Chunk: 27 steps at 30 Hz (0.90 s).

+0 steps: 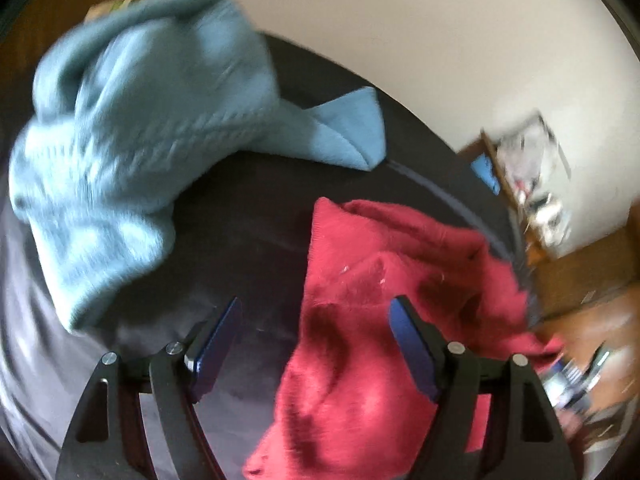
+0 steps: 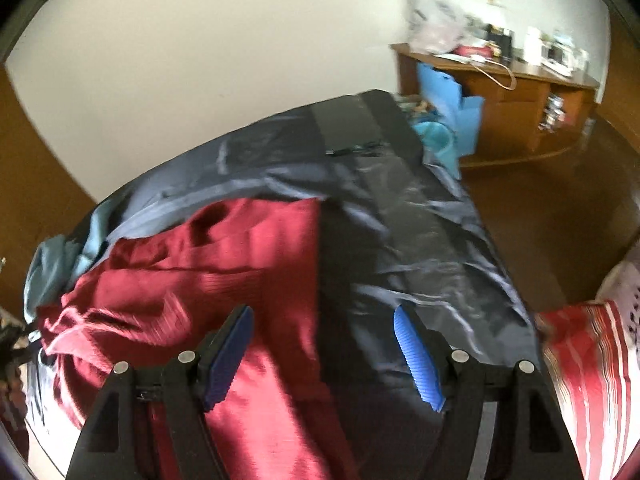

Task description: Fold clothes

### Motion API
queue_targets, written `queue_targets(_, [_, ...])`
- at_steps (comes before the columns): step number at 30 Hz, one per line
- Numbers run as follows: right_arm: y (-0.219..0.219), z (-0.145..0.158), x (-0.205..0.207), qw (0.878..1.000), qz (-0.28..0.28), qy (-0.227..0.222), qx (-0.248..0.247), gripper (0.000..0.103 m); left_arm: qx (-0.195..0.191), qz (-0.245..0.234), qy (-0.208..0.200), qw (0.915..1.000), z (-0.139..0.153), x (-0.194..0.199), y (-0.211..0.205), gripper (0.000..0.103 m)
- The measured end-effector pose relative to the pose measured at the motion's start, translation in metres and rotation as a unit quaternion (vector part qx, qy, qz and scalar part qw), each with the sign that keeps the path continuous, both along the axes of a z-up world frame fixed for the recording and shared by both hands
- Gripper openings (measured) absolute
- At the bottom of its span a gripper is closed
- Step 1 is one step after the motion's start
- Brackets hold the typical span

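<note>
Two sweaters sprawl crumpled on the dark bedspread [image 2: 420,216]: blue cable-knit sweater [image 1: 132,152] (bigger heap), then red sweater [image 1: 360,320]. Left gripper [image 1: 316,344] and right gripper [image 2: 324,352] hover spread, empty; pinch seams, not bulk.

Dark bedspread [image 2: 420,216] under red [image 2: 248,264], blue sweaters [image 1: 132,148]

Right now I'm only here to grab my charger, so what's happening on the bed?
Clothes are waiting to be folded. A person holds two grippers over the dark bedspread, both with jaws open and empty. The left gripper hovers by the crumpled red sweater, with the blue sweater bunched up beyond it. The right gripper hovers at the red sweater's edge. Nothing is folded yet.
</note>
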State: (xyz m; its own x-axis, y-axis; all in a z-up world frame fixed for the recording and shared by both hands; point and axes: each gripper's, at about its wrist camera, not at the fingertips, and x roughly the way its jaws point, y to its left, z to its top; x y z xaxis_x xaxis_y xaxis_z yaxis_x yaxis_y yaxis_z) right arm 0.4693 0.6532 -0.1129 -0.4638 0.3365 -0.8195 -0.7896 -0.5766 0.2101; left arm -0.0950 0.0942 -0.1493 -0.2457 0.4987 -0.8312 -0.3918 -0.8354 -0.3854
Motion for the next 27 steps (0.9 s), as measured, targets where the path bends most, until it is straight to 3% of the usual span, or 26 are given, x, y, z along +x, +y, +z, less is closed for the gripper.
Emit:
queue_targets(4, [-0.005,-0.006,-0.001,1.000,0.020,-0.015,-0.011,0.074,-0.050,-0.088,0.069,0.9924,0.005,0.020,0.029,0.080])
queue_targets(7, [-0.014,-0.010,-0.008,0.998,0.049,-0.033,-0.011,0.074,-0.105,-0.148,0.115,0.9767,-0.002,0.033,0.061,0.079])
queue_targets(10, [-0.025,-0.013,-0.018,0.996,0.077,-0.043,-0.010,0.074,-0.145,-0.164,0.126,0.9676,-0.016,0.031,0.085,0.079])
queue_targets(12, [-0.029,-0.014,-0.023,0.996,0.081,-0.040,-0.014,0.074,-0.142,-0.145,0.114,0.9725,-0.018,0.020,0.092,0.079])
queue_targets(15, [-0.032,-0.015,-0.027,0.996,0.082,-0.037,-0.016,0.074,-0.096,-0.083,0.072,0.9894,-0.013,-0.009,0.091,0.079])
queue_targets(17, [-0.033,-0.014,-0.029,0.996,0.084,-0.035,-0.016,0.074,-0.074,-0.046,0.057,0.9945,-0.008,-0.025,0.085,0.079])
queue_targets(20, [-0.035,-0.012,-0.030,0.996,0.085,-0.028,-0.016,0.074,-0.068,-0.014,0.050,0.9964,-0.004,-0.041,0.076,0.080])
queue_targets(23, [-0.035,-0.012,-0.033,0.995,0.092,-0.021,-0.020,0.074,-0.076,-0.028,0.048,0.9956,-0.007,-0.040,0.071,0.080])
queue_targets(27, [-0.034,-0.015,-0.041,0.994,0.105,-0.024,-0.022,0.074,-0.092,-0.065,0.075,0.9907,-0.005,-0.024,0.070,0.080])
